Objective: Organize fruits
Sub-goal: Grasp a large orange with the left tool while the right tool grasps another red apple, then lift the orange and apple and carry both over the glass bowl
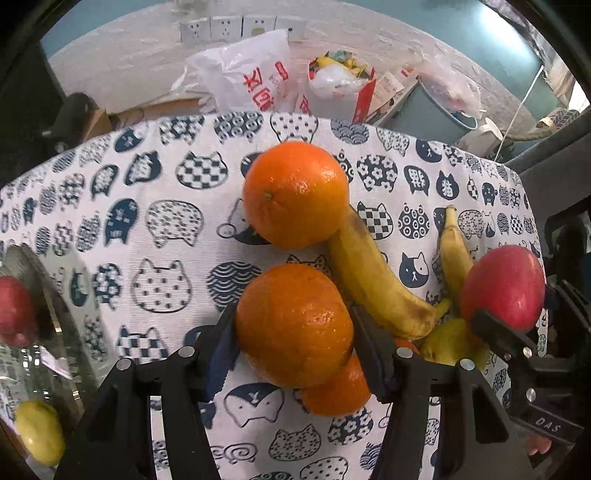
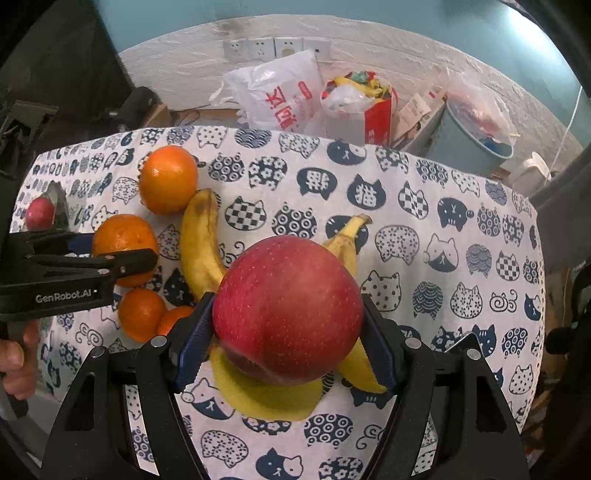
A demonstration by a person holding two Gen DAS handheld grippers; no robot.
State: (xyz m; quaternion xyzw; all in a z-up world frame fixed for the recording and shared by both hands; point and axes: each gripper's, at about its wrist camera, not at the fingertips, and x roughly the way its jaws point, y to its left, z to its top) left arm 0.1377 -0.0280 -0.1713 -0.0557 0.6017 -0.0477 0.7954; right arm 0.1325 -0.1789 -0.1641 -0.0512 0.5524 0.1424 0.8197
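Note:
My left gripper (image 1: pixel 293 332) is shut on an orange (image 1: pixel 293 325), held over the cat-print tablecloth (image 1: pixel 147 221). A second orange (image 1: pixel 295 194) lies just beyond it, and a small orange (image 1: pixel 338 393) lies below it. A banana (image 1: pixel 373 280) lies to their right, with a second banana (image 1: pixel 452 254) further right. My right gripper (image 2: pixel 288 325) is shut on a red apple (image 2: pixel 288 310), held above a yellow pear-like fruit (image 2: pixel 266 397). The apple also shows in the left wrist view (image 1: pixel 502 288). In the right wrist view the oranges (image 2: pixel 168 179) and a banana (image 2: pixel 201 240) lie to the left.
Behind the table stand a white plastic bag (image 1: pixel 251 74), a red-and-white bag full of scraps (image 1: pixel 340 88) and a grey bin (image 1: pixel 439 107). Wall sockets (image 1: pixel 225 27) are on the back wall. A mirror-like surface (image 1: pixel 22 332) at the left edge reflects an apple and a yellow fruit.

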